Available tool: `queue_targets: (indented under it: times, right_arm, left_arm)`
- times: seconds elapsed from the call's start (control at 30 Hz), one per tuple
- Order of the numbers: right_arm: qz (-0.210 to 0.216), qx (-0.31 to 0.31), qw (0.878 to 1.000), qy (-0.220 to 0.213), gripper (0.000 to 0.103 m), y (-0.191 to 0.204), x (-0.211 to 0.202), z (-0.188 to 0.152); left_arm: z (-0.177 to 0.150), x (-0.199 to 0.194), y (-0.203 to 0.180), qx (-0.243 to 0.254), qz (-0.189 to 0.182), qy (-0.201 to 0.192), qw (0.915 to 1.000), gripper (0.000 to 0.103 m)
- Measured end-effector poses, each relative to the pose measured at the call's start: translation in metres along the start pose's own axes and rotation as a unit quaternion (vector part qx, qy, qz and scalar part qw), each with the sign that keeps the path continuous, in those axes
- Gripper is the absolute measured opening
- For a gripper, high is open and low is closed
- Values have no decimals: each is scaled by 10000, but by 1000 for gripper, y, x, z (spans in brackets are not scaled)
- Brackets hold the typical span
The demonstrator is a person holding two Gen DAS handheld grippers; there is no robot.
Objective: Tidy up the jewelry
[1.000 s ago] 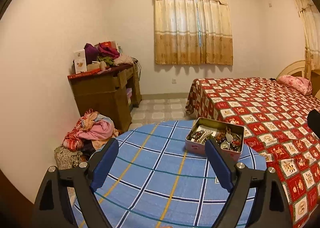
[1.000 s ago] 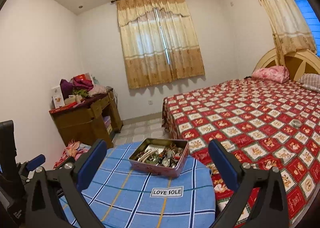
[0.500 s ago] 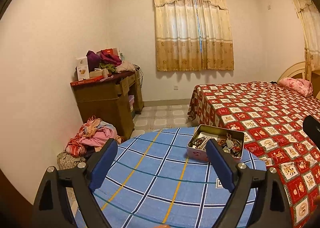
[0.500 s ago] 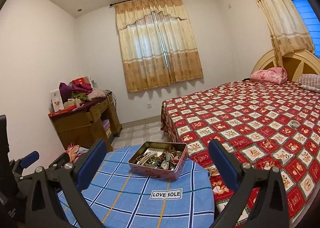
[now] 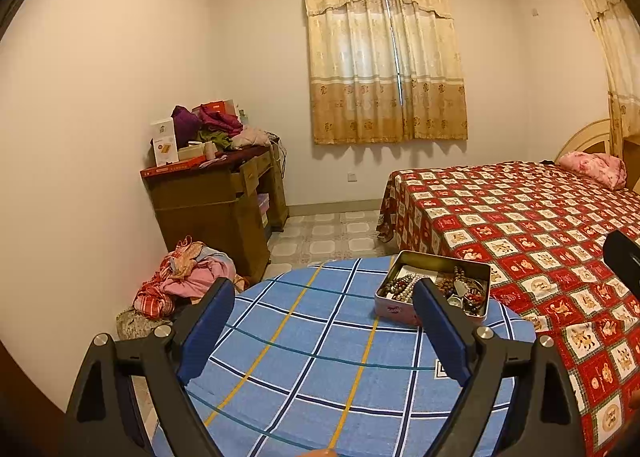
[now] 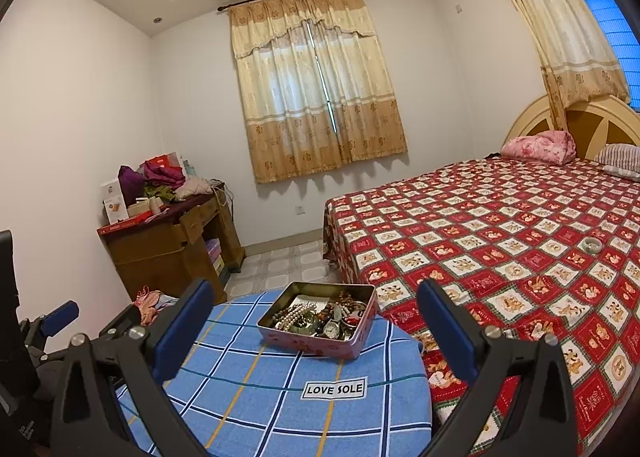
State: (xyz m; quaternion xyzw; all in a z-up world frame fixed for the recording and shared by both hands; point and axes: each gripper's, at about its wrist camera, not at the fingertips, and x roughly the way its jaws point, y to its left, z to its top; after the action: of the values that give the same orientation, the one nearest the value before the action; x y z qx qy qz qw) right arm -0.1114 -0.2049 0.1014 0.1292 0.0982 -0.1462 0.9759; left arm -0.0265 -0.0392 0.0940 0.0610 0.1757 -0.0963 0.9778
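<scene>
A pink metal tin (image 6: 320,341) full of jewelry sits on the far right part of a round table under a blue checked cloth (image 6: 260,409). In it I see pearl beads (image 6: 294,313), dark bead strings and a wristwatch (image 6: 331,331). The tin also shows in the left wrist view (image 5: 400,311). My left gripper (image 5: 320,305) is open and empty above the table, short of the tin. My right gripper (image 6: 316,305) is open and empty, with the tin between and beyond its fingers. A pale bangle (image 6: 592,244) lies on the bed.
A bed with a red patterned cover (image 6: 500,237) stands right against the table. A wooden desk piled with clothes and boxes (image 5: 224,193) stands at the left wall, with a heap of clothes (image 5: 184,281) on the floor. The left gripper shows at the left edge of the right wrist view (image 6: 52,321).
Both grippers have risen and pulled back a little, so the tin and table sit lower and smaller in both views. Both stay open and empty.
</scene>
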Motion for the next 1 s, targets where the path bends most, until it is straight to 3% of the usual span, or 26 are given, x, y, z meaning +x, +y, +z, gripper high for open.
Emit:
queue_targets:
  times: [1.0]
  right_arm:
    - [21,0,10000,34,103,3,4,0]
  left_arm:
    - [-2,6,7,-28,96,67,9999,91]
